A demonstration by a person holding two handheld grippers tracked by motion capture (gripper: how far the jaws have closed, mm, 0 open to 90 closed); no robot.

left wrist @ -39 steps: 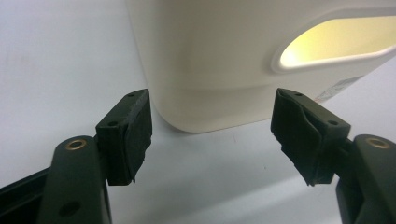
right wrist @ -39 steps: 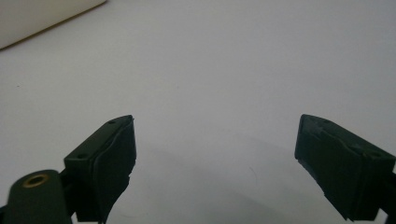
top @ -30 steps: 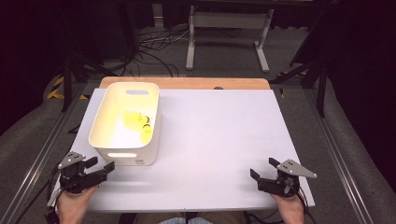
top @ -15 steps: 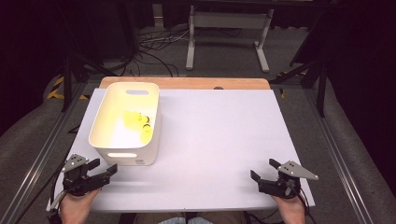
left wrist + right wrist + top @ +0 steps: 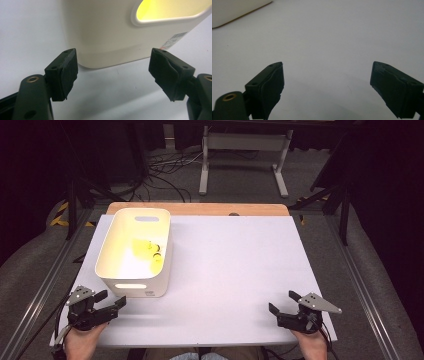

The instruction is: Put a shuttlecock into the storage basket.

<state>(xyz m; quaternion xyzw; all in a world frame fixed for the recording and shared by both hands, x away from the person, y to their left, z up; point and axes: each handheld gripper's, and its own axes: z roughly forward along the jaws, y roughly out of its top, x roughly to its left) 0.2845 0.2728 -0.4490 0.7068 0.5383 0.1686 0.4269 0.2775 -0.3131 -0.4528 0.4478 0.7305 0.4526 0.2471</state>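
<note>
A white plastic bin (image 5: 116, 265) stands on the left half of the white tabletop (image 5: 225, 270), with yellow objects (image 5: 144, 251) lying inside. My left gripper (image 5: 112, 298) is open just in front of the bin's near wall, holding nothing. In the left gripper view the left gripper (image 5: 113, 65) faces that bin wall (image 5: 105, 32) and its handle slot (image 5: 170, 10), glowing yellow. Near the front right corner my right gripper (image 5: 281, 301) is open and empty over bare table. The right gripper view has the right gripper (image 5: 327, 80) wide apart, and a bin corner (image 5: 234, 10) far off.
A wooden strip (image 5: 200, 209) runs along the table's far edge. Beyond it, a metal stand (image 5: 242, 157) and cables (image 5: 160, 175) lie on the floor. Metal rails (image 5: 40, 295) flank the table. A barcode label (image 5: 172, 41) sits low on the bin wall.
My left gripper has drifted slightly toward the near edge of the table. The right gripper and the bin have stayed put.
</note>
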